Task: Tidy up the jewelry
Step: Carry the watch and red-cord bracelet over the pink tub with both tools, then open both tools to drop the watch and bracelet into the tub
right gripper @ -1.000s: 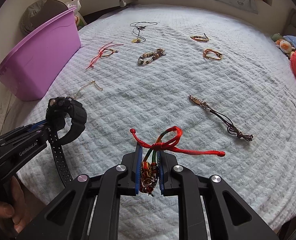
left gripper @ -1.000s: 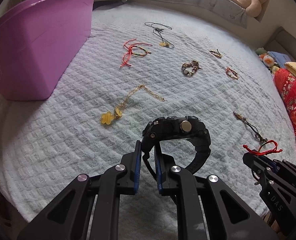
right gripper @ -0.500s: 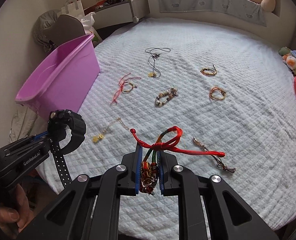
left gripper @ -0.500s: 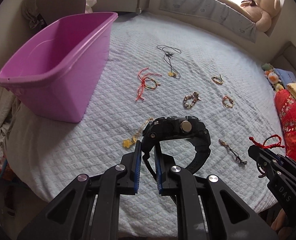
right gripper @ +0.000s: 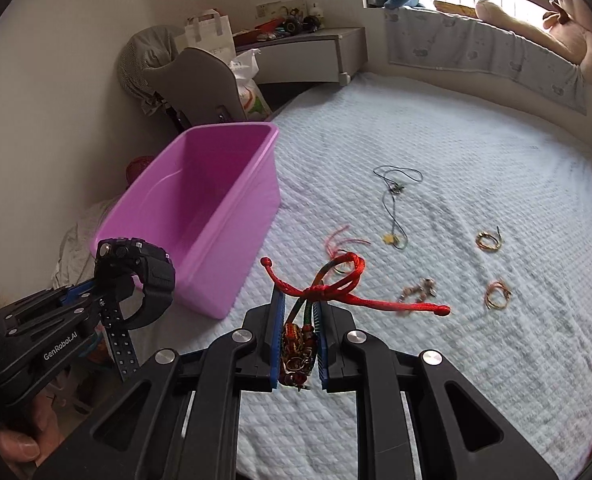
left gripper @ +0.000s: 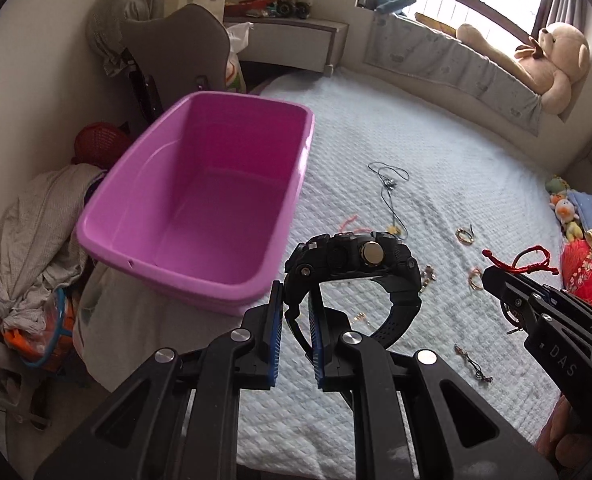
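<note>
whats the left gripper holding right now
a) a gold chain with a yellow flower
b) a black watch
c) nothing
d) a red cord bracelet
b: the left gripper is shut on the strap of the black watch, while the red cord bracelet sits in the right gripper.

Left gripper [left gripper: 296, 316]: matte black, two flat angular fingers [left gripper: 270, 332] lined with ribbed blue pads, carried on paired black link arms with triangular cut-outs and round silver pivot screws; white lettering "GenRobot.AI" on the side of its body, small dark screws along the housing. Right gripper [right gripper: 299, 330]: same build, black fingers [right gripper: 274, 332], blue ribbed pads, silver pivot screws, triangular cut-outs; white letters "DAS" on its side in the left wrist view. No sleeve shows on either hand.
</note>
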The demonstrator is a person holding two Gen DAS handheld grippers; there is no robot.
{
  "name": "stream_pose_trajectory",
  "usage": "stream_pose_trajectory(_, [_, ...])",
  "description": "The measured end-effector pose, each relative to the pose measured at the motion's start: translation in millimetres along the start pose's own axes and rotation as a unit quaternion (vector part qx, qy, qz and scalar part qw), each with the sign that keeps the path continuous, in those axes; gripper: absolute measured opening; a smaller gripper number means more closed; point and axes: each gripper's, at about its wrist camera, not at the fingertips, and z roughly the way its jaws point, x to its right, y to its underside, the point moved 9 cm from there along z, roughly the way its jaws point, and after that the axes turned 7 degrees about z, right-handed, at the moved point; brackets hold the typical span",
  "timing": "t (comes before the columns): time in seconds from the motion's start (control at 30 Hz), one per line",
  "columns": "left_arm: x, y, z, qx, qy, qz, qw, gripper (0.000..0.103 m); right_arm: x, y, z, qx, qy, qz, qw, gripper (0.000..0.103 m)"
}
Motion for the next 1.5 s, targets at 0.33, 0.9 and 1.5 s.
stream_pose_trajectory(0.33, [-111.2, -53.8, 53.4, -0.017, -0.003, 0.040, 0.9991, 0.013, -106.8, -46.6, 85.2, -0.020, -0.011, 0.017, 1.000, 0.014])
stream_pose_trajectory(0.9, [-177.7, -56.9, 138.1, -0.083, 0.012, 0.051, 0.9952, 0.013, -174.4, -42.4, 210.3, -0.130, -0.005, 0.024, 0.991, 0.014])
stream_pose_trajectory(1.5, [-177.7, -64.8, 153.9, -0.091, 0.007, 0.065, 0.9938, 0.034, -160.6, -33.8, 236.2, -0.170, 0.040, 0.028, 0.984, 0.050])
